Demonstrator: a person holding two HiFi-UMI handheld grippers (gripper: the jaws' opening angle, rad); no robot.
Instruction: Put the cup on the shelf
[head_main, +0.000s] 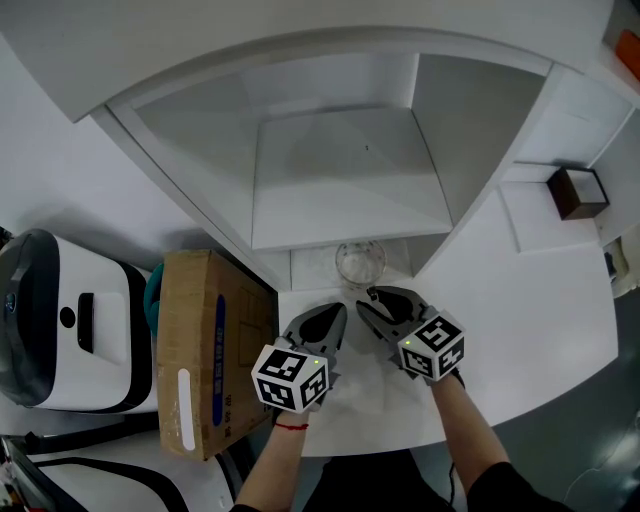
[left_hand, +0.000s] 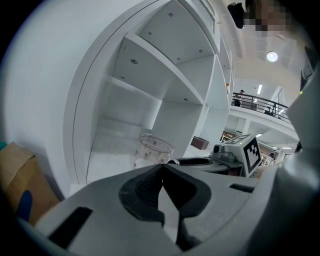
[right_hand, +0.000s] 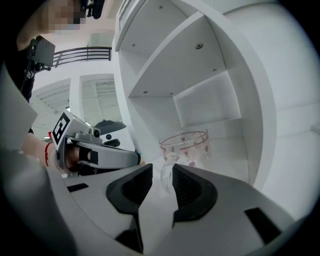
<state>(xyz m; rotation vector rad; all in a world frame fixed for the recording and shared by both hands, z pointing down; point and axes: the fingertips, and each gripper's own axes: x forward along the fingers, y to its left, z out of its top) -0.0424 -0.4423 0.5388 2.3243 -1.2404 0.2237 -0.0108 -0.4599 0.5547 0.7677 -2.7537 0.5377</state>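
A clear glass cup (head_main: 360, 262) with small red marks stands upright on the bottom level of the white shelf unit (head_main: 350, 190), near its front edge. My right gripper (head_main: 373, 298) is just in front of it and open. In the right gripper view the cup (right_hand: 185, 147) has its glass handle (right_hand: 167, 172) in the gap between the pads, which do not press on it. My left gripper (head_main: 338, 312) is beside the right one, shut with nothing in it. From the left gripper view the cup (left_hand: 154, 150) shows just beyond the closed tips.
A cardboard box (head_main: 205, 350) lies to the left on the white counter, with a white and black appliance (head_main: 60, 320) beyond it. A small brown box (head_main: 578, 192) sits on a ledge at the far right. The shelf's side walls flank the cup.
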